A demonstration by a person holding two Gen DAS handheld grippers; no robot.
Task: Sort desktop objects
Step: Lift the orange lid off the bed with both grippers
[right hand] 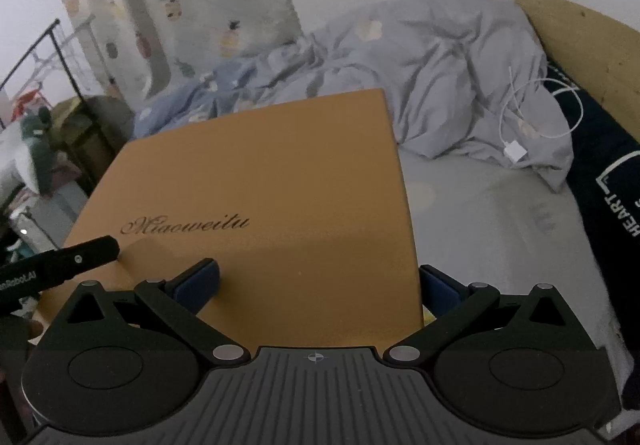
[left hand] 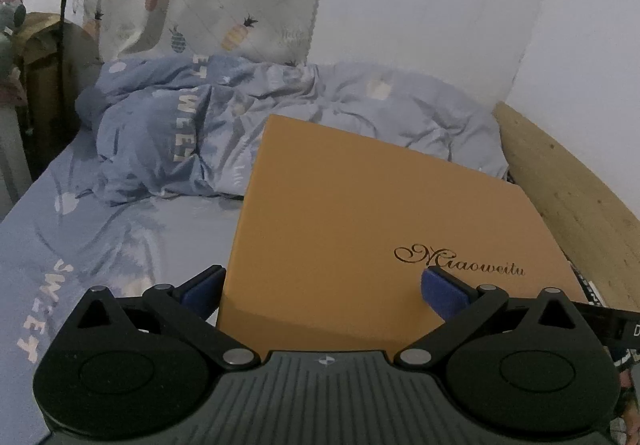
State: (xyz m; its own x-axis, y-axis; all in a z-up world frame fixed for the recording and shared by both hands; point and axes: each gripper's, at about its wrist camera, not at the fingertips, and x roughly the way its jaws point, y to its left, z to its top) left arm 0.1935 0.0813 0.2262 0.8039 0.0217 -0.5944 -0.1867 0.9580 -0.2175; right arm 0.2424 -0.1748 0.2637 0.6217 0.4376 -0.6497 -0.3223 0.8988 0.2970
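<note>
Tongs (left hand: 322, 291) astride box (left hand: 360, 213) edge

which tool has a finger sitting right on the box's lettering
The left tool: its right finger touches the script on the orange box; the right tool sits clear of it.

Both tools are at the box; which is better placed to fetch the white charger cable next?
Probably the right tool: the charger cable lies on the duvet right of the box; the left wrist view does not show it.
</note>
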